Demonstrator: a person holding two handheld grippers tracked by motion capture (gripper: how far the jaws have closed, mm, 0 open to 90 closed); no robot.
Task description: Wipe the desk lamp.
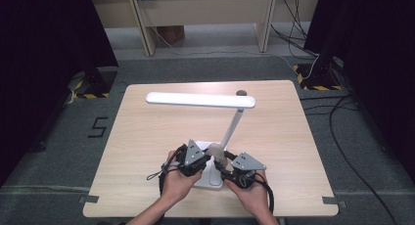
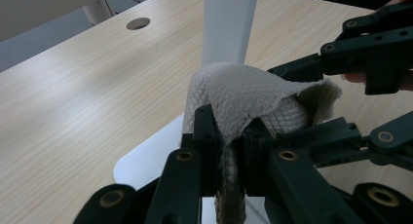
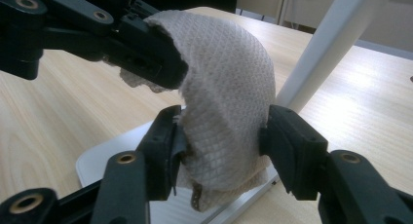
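Left gripper [image 2: 229,136]: jaws pinched tight on the beige waffle-weave cloth [image 2: 243,95], which rises between them and drapes ahead.
Right gripper [image 3: 219,136]: jaws spread around the cloth's bulge, both pads against it.
Cloth: bridging both grippers, above the flat white lamp base [image 3: 97,160].
White lamp stem [image 3: 321,44]: just behind the cloth.
Light wooden table [image 1: 147,137]: beneath.

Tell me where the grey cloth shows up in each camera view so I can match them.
High view: grey cloth low centre, between the two grippers, over the lamp base.
Left gripper view: centre, pinched in the near jaws.
Right gripper view: centre, draped between the near jaws.
Shared landmark: the white lamp stem.
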